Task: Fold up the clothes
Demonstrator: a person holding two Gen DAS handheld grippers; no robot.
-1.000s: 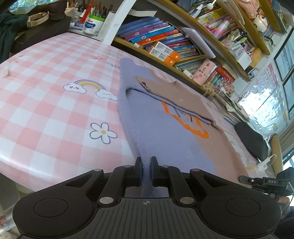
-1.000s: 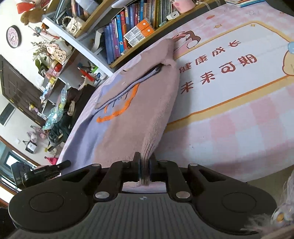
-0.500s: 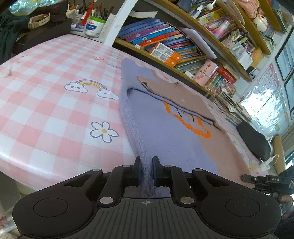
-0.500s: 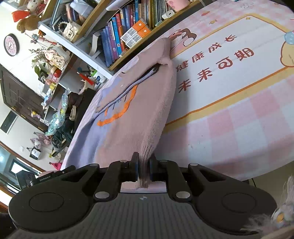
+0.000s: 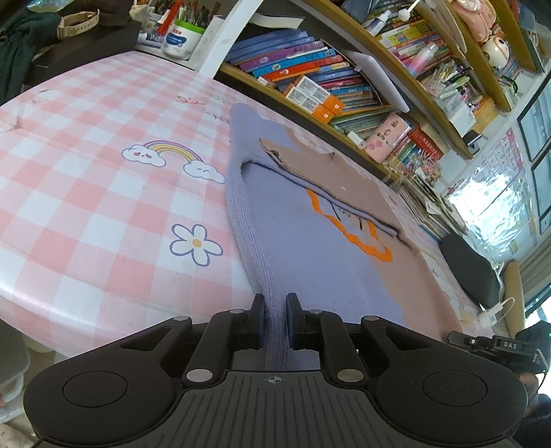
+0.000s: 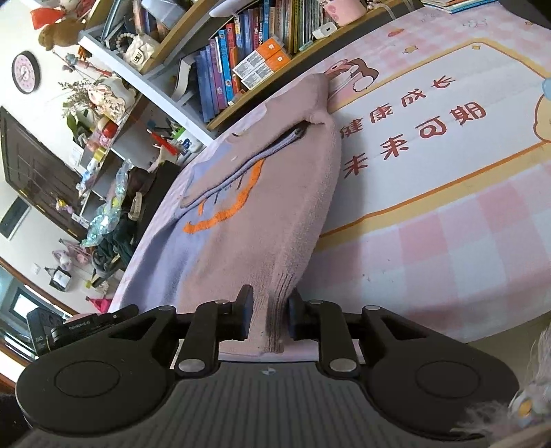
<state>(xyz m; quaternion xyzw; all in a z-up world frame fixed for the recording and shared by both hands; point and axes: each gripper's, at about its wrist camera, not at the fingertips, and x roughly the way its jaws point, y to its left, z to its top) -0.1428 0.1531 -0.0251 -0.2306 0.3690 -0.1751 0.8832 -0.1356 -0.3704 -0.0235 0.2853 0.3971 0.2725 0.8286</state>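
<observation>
Left wrist: left tongs (image 5: pixel 274 318) clenched on sweater (image 5: pixel 310 248) hem, sweater spread on surface (image 5: pixel 86 206) toward 12 o'clock. Right tongs (image 6: pixel 268 320) opening, hem between, pads clear. Risk: uneven release drags fold askew.

A home study or child's room. A table (image 5: pixel 86 179) under a pink checked cover printed with rainbow and flower stands against wooden shelves (image 5: pixel 389 51) crammed with books (image 5: pixel 299 69); beside the shelves, a pen pot (image 5: pixel 180 36), plush toys (image 6: pixel 62 31) and a wall clock (image 6: pixel 26 72).
</observation>
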